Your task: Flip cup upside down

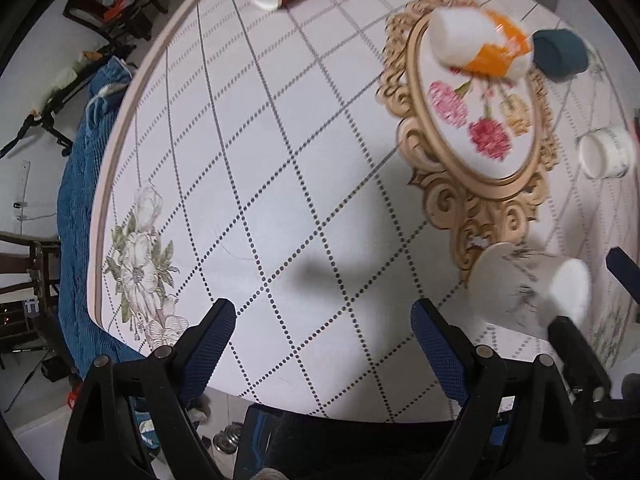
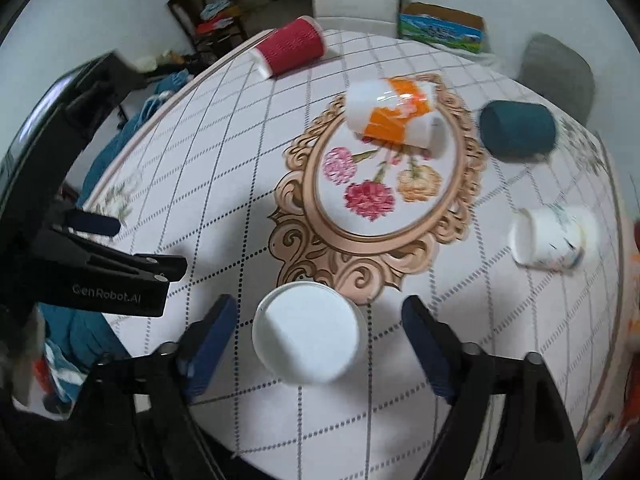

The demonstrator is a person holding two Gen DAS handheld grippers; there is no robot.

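Observation:
A white paper cup [image 2: 307, 339] stands upside down on the table, its flat base up, between the fingers of my open right gripper [image 2: 314, 346], which do not touch it. The same cup shows in the left wrist view [image 1: 532, 288] at the right, with the right gripper's fingers [image 1: 624, 276] beside it. My left gripper [image 1: 324, 336] is open and empty over the bare tablecloth near the front edge; it also appears in the right wrist view [image 2: 100, 256] at the left.
Other cups lie on their sides on the round table [image 2: 208, 184]: a red one [image 2: 290, 46] at the back, an orange-and-white one [image 2: 394, 118] on the floral medallion, a teal one [image 2: 518, 128], and a white printed one [image 2: 554, 236] at the right. Chairs stand beyond.

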